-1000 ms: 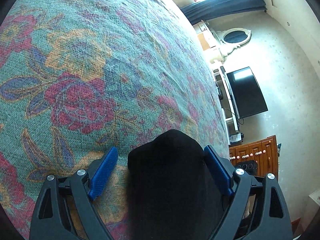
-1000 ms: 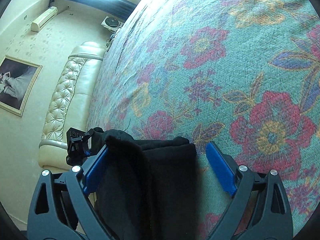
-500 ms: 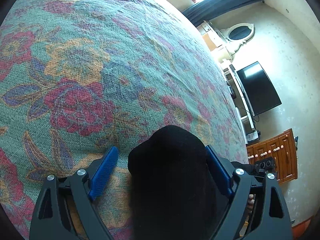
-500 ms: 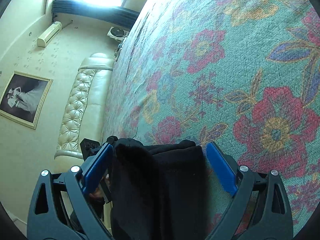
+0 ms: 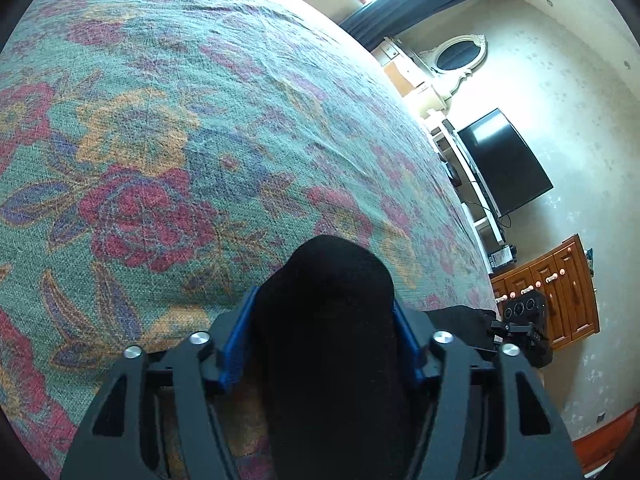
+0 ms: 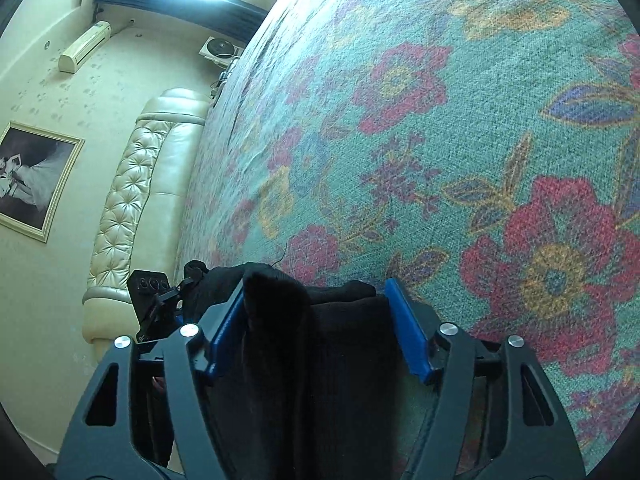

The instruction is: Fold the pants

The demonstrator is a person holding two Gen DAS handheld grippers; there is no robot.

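Note:
The black pants (image 5: 332,312) lie on a floral bedspread (image 5: 160,140). In the left wrist view my left gripper (image 5: 323,312) has its blue pads pressed against both sides of a bunched black fold, shut on it. In the right wrist view my right gripper (image 6: 316,300) has its blue pads against both sides of the pants (image 6: 320,340), shut on them. The other gripper shows small at the frame edge in each view (image 5: 524,320) (image 6: 156,300). The rest of the pants is hidden under the grippers.
The teal, red and yellow floral bedspread (image 6: 440,120) fills most of both views. A padded cream headboard (image 6: 132,200) stands beyond one bed edge. A television (image 5: 504,160), a wooden cabinet (image 5: 560,292) and a mirror (image 5: 456,56) stand past the other edge.
Both grippers have closed in on the black fabric: the left pads now pinch the fold, the right pads have narrowed onto the pants. The views shifted slightly.

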